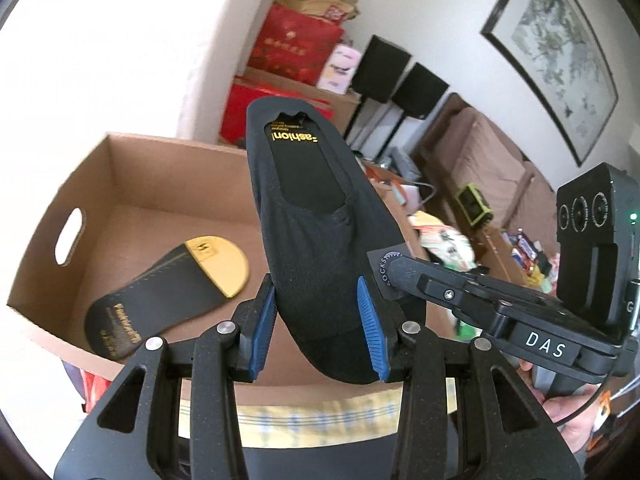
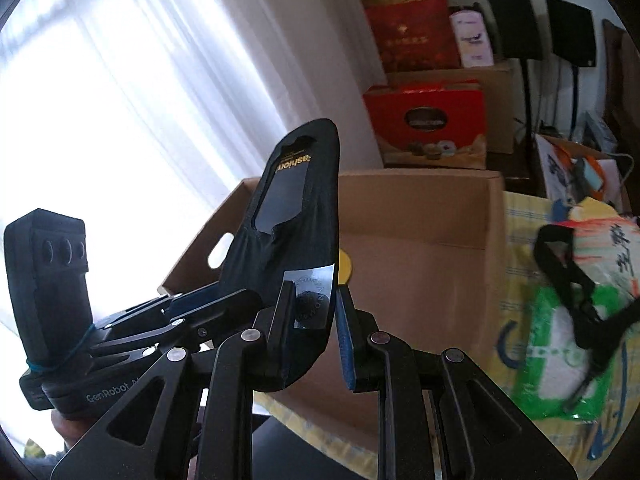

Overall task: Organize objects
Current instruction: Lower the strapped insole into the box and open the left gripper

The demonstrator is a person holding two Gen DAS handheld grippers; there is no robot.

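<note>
blue-padded fingers (image 1: 370,332) of the left gripper (image 1: 318,332) are pinching the toe end of a packaged dark sock (image 1: 316,216), which is standing up and leaning away over the open cardboard box (image 1: 132,184). the right gripper (image 2: 310,332) is reaching in from the side: in its own view the sock's edge with the silver label (image 2: 312,300) is sitting between its jaws, touching the left finger, while the blue-padded right finger (image 2: 345,344) is standing a little apart from the sock, so it is looking partly spread rather than clamped. a second carded sock with a yellow heel patch (image 1: 168,292) is already lying flat on the box floor, so this one is probably headed in beside it.

the main risk is arising from the shared hold. if the left gripper is letting go before the right one is closing fully, the sock is likely dropping outside the box, since its gripped end is hanging over the near box wall rather than the floor. the grip is also sitting low on a long, stiff card, so any quick swing is levering it and could twist it out of the pads. two grippers pulling in different directions could bend the card or tear the label. the cluttered bags (image 2: 576,312) beside the box are leaving little room on the right.
</note>
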